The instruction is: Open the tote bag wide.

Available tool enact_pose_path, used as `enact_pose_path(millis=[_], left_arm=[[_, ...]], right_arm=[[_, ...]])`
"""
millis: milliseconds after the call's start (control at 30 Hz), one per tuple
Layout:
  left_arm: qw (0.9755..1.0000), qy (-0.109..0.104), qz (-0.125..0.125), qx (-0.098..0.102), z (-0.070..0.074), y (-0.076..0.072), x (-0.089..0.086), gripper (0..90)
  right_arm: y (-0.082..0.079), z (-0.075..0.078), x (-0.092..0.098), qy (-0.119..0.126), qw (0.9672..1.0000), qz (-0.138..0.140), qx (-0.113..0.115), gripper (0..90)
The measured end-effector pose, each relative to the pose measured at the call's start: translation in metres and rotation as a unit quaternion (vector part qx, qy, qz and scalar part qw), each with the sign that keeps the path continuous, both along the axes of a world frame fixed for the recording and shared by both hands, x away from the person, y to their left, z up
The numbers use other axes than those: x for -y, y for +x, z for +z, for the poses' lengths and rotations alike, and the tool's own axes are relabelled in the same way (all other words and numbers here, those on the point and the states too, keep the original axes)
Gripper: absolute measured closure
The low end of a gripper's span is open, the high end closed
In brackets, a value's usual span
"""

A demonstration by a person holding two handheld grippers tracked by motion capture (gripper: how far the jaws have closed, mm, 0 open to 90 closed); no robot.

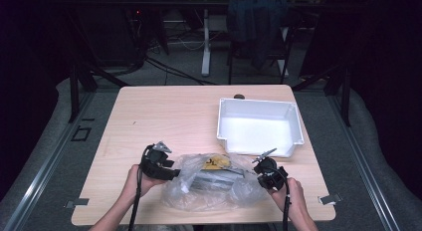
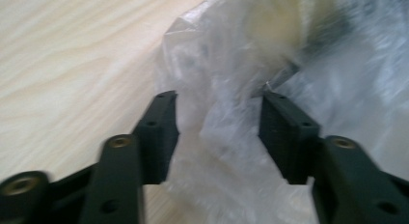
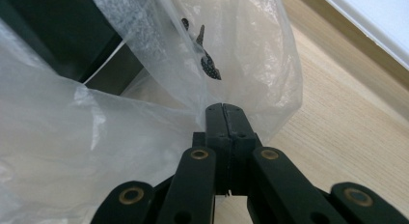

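A crumpled clear plastic bag (image 1: 211,191) lies near the table's front edge, with a dark flat box (image 1: 215,178) and something yellow (image 1: 217,161) inside it. My left gripper (image 1: 175,174) is at the bag's left end. In the left gripper view the gripper (image 2: 219,113) stands open, with loose bag film (image 2: 231,60) between the jaws and not pressed by the pads. My right gripper (image 1: 257,178) is at the bag's right end. In the right gripper view its jaws (image 3: 224,112) are closed together and pinch an edge of the bag film (image 3: 72,151). The dark box (image 3: 53,35) shows through the film.
A white open tray (image 1: 256,102) stands empty at the table's back right, just behind the bag; its corner (image 3: 371,16) shows in the right gripper view. Bare pale wood table (image 1: 164,116) stretches left and behind. A chair and cables stand beyond the table's far edge.
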State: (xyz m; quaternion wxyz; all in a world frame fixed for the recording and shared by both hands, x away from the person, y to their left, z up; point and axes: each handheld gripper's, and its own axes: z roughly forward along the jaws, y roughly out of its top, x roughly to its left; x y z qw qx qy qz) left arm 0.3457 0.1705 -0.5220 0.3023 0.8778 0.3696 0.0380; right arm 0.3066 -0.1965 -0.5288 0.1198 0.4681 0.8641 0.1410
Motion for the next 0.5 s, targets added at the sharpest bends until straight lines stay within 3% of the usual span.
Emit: enact_pose_path(millis=[33,67,133,267,400,433,500], left_arm=[[1.0,-0.001,-0.001,-0.005,0.002,0.0,-0.004,39.4],[1.0,0.003,0.006,-0.002,0.005,0.0,-0.008,36.5],[0.9999,0.006,0.014,-0.003,0.009,0.0,-0.015,32.7],[0.9991,-0.001,0.039,0.016,0.027,-0.006,-0.023,26.7],[0.9989,-0.021,0.019,0.036,0.051,-0.019,-0.017,24.6],[0.9989,-0.027,0.009,0.037,0.056,-0.023,-0.013,23.6],[0.9988,-0.022,-0.007,0.043,0.06,-0.029,-0.002,22.5]], right_arm=[[-0.002,-0.001,-0.001,0.014,0.9999,-0.007,0.004,90.0],[-0.002,0.001,0.0,0.004,1.0,-0.002,0.004,90.0],[-0.002,0.002,0.0,0.011,0.9999,-0.004,0.007,90.0],[-0.004,0.006,0.0,0.024,0.9996,-0.006,0.016,90.0],[-0.005,0.01,0.001,0.022,0.9996,0.0,0.018,90.0],[-0.006,0.01,0.0,0.032,0.9993,-0.002,0.021,90.0],[-0.007,0.012,0.0,0.026,0.9994,0.003,0.022,90.0]])
